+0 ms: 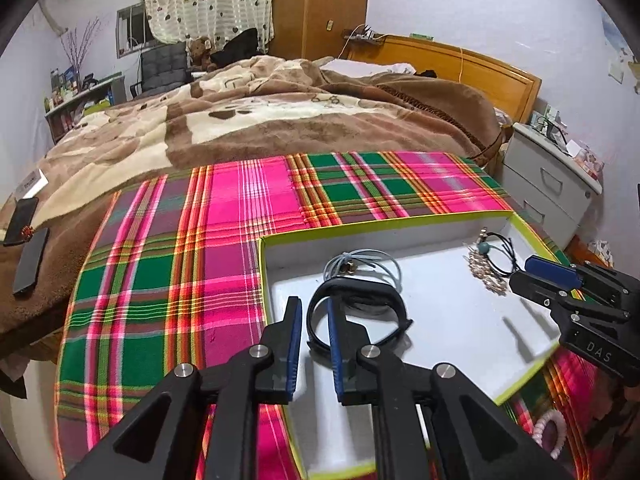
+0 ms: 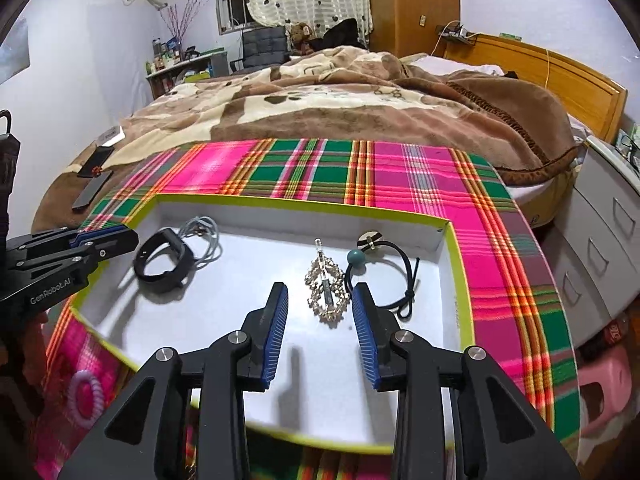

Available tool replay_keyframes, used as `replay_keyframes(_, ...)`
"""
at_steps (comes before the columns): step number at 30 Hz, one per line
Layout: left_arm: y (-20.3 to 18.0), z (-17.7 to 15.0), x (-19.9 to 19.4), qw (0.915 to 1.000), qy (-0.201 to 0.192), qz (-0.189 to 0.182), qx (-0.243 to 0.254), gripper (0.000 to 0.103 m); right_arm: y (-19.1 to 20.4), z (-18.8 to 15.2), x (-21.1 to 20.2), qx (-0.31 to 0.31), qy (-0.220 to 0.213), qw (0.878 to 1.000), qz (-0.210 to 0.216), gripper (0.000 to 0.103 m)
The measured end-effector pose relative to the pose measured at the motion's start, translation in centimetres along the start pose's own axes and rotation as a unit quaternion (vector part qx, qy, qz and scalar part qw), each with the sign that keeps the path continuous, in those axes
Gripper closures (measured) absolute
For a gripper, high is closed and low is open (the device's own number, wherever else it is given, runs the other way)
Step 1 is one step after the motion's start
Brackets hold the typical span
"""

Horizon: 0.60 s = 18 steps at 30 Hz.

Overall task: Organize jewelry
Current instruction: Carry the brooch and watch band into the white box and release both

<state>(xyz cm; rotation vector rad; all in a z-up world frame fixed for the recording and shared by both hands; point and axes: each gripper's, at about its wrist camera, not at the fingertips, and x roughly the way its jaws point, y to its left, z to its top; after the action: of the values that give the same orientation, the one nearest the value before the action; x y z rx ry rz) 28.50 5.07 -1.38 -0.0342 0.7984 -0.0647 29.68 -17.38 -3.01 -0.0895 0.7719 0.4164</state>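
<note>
The left gripper (image 1: 314, 310) was seen slightly parted at lower centre, its right finger inside the loop of the black wristband (image 1: 356, 314), nothing pinched. The right gripper (image 2: 320, 300) was held wide and empty, the gold brooch (image 2: 326, 290) lying between its tips. Bare floor of the white tray (image 2: 248, 280) was left around both, below its green rim.
</note>
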Motion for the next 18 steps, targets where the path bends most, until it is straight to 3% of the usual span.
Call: replay_keyframes(18,-2.4,-4.5,-10.8,0.9976,-0.066,-0.022,0.000,0.091,3.4,-4.5,-11.5,-0.012,-0.082,0.997,-0.007,0.068)
